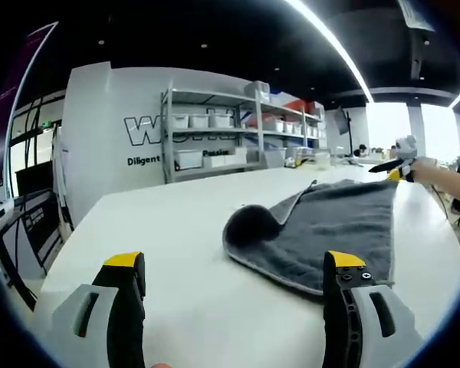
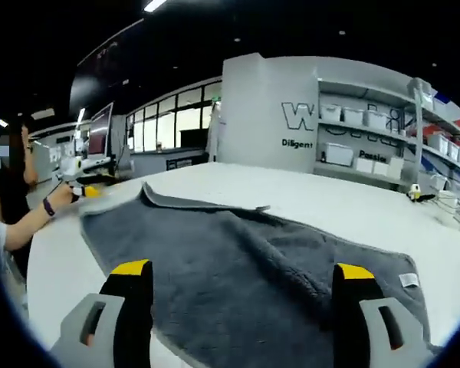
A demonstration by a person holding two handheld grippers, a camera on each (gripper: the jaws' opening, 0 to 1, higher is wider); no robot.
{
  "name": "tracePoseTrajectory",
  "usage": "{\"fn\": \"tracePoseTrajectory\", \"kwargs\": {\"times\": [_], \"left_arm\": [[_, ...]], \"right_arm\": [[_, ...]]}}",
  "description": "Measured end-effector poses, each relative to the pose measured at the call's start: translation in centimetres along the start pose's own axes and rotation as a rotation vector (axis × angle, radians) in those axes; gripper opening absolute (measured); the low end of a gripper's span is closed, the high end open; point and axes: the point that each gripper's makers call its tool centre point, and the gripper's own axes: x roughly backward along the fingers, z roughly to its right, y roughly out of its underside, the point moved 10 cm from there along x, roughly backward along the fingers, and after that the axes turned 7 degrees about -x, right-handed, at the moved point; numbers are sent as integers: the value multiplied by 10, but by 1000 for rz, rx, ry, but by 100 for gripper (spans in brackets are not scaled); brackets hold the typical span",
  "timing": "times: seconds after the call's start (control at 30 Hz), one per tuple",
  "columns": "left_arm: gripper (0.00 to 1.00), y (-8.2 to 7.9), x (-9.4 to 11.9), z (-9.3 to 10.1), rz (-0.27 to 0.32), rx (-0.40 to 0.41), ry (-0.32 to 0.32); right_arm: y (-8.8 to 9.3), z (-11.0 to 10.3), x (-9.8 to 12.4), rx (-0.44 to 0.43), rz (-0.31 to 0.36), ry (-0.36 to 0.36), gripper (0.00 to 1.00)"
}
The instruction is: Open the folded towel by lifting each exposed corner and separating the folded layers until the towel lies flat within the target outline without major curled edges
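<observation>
While the grey towel (image 1: 322,230) lies on the white table (image 1: 176,253), one near corner stays curled. The left gripper (image 1: 234,276) and right gripper (image 2: 245,287) both stand open, holding nothing.

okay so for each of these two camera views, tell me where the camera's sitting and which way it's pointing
Left gripper view: rides on the left gripper, low over the white table, facing the grey towel with one curled corner, and the storage shelves beyond; its own open jaws show, plus a person's forearm at the right edge.
Right gripper view: rides on the right gripper, above the towel, looking along it to the same shelves; open jaws show, and a person at left.
Shared: towel, table, shelves, wall lettering.
</observation>
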Motion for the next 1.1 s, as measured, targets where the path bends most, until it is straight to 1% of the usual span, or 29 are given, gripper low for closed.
{"fn": "tracePoseTrajectory", "kwargs": {"times": [0.03,0.07,0.1,0.13,0.17,0.2,0.23,0.3,0.4,0.5,0.57,0.6,0.63,0.67,0.73,0.77,0.83,1.0,1.1], "left_arm": [[96,0,0,0,0,0,0],[96,0,0,0,1,1,0],[96,0,0,0,1,1,0],[96,-1,0,0,3,0,0],[96,-1,0,1,3,0,0],[96,-2,1,2,6,-3,2],[96,-2,1,2,8,-4,2],[96,-3,1,3,11,-6,3],[96,-3,0,4,8,-11,4],[96,-3,0,4,7,-13,7],[96,-3,-1,5,8,-16,11],[96,-3,-1,6,7,-17,13],[96,-3,-1,6,6,-19,14],[96,-3,-2,7,3,-21,14],[96,-3,-2,7,1,-26,16],[96,-3,-2,7,2,-27,17],[96,-3,-3,7,2,-26,17],[96,-3,-4,7,-1,-28,16],[96,-3,-4,7,-1,-28,17]], "right_arm": [[8,-2,-1,-19,-14,11,99],[11,4,-4,-26,-21,22,99],[10,10,-6,-31,-28,37,99],[10,24,-11,-41,-37,63,99],[9,27,-12,-42,-39,66,99],[13,30,-15,-51,-49,74,99],[14,31,-17,-55,-54,78,99],[25,25,-16,-74,-90,70,99],[22,28,-26,-92,-103,73,99],[25,28,-30,-65,-118,109,99],[27,35,-38,-53,-161,129,99],[31,33,-40,-36,-193,141,99],[34,32,-42,-23,-210,152,99],[32,38,-46,-16,-219,158,99],[30,42,-49,-42,-206,152,100],[31,41,-49,-44,-206,156,100],[26,48,-55,-46,-208,158,100],[20,52,-61,-61,-256,163,100],[16,53,-62,-100,-268,156,100]]}}
